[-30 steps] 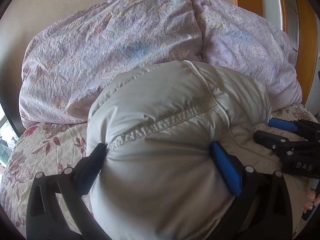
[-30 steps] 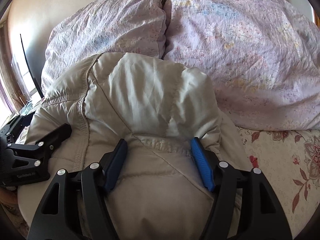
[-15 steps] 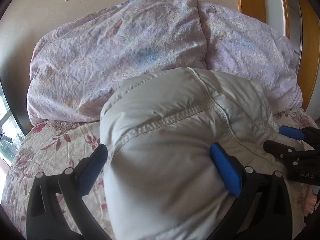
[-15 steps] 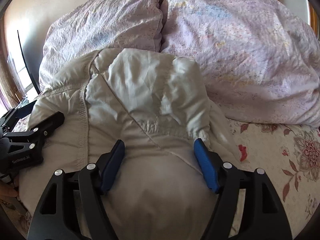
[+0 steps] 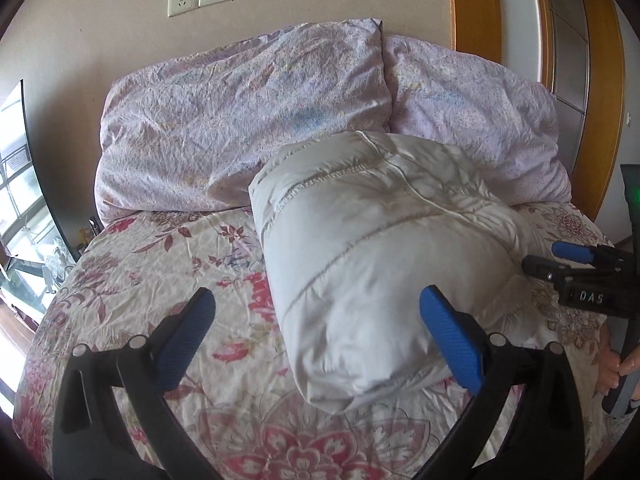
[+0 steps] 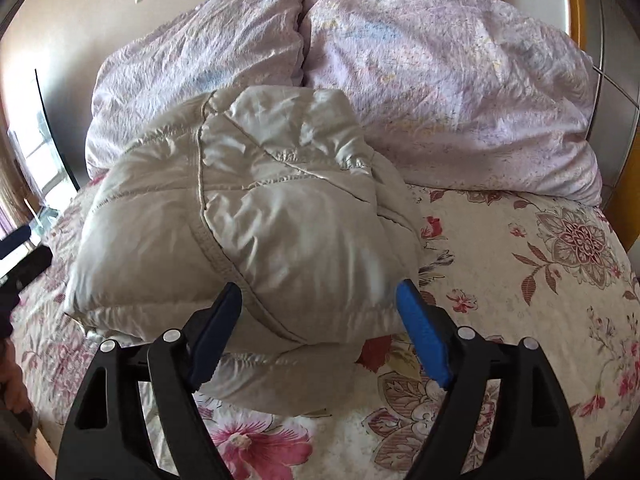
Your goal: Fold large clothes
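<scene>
Both claws are backing off the folded down jacket (image 5: 384,248), left claw (image 5: 316,332) and right claw (image 6: 320,332) spread apart, and should be withdrawing straight to avoid snagging it.

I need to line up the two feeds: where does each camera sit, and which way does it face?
Left wrist: on the left gripper, facing the pillows; its open fingers, the right gripper and a hand show.
Right wrist: on the right gripper, facing likewise; its open fingers show.
Shared: the folded jacket on the floral bedsheet.

Folded jacket (image 5: 384,248) lies on floral bedsheet (image 5: 160,264) before 2 pillows (image 5: 248,120)
</scene>
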Available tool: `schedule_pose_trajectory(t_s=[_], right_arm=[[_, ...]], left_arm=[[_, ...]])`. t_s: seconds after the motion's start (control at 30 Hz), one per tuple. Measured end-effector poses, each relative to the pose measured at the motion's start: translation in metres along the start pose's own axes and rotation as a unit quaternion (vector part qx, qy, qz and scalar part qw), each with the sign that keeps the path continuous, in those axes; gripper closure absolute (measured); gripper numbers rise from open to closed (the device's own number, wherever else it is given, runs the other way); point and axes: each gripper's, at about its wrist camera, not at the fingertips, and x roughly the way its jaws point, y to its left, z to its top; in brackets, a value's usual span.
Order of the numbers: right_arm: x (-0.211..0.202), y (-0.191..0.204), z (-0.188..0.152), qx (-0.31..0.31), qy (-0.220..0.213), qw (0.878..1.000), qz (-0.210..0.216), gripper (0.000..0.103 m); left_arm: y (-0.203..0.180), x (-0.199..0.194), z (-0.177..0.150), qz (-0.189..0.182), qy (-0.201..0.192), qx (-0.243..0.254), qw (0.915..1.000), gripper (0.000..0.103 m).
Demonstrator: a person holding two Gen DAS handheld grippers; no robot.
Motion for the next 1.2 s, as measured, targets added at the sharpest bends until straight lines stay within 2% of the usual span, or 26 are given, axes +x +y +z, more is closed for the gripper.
schedule_pose_trajectory(t_s=[0.03,0.07,0.17,0.2,0.3,0.47,0.67,0.87,1.2], right_arm=[[-0.007,-0.001,-0.003,0.009,-0.004,1.0,0.002,0.01],[-0.015,-0.003,-0.007,0.018,-0.01,1.0,0.003,0.006],[-0.037,-0.003,-0.02,0.034,-0.024,0.999,0.01,0.003],[-0.044,-0.003,-0.025,0.04,-0.023,0.999,0.0,0.001],[-0.059,-0.002,-0.033,0.053,-0.015,0.998,-0.029,0.001],[-0.085,0.006,-0.048,0.061,-0.021,0.997,-0.039,0.001],[-0.104,0.018,-0.063,0.075,-0.019,0.997,-0.019,0.001],[-0.112,0.026,-0.074,0.082,-0.004,0.997,-0.014,0.001],[-0.124,0.034,-0.081,0.074,-0.004,0.997,-0.012,0.001]], left_arm=[[-0.002,-0.003,-0.003,-0.005,0.002,0.001,1.0,0.002],[-0.004,-0.007,-0.006,-0.009,0.004,0.002,0.9999,0.002],[-0.011,-0.014,-0.015,-0.021,0.014,0.01,0.9996,0.002],[-0.013,-0.017,-0.018,-0.026,0.016,0.01,0.9995,0.002],[-0.014,-0.026,-0.023,-0.036,0.018,0.004,0.9992,0.002],[-0.011,-0.041,-0.032,-0.04,0.022,-0.009,0.9989,0.002],[-0.008,-0.055,-0.04,-0.034,0.03,-0.017,0.9988,0.002],[-0.009,-0.065,-0.046,-0.041,0.037,-0.02,0.9983,0.002],[-0.014,-0.073,-0.049,-0.047,0.038,-0.016,0.998,0.002]])
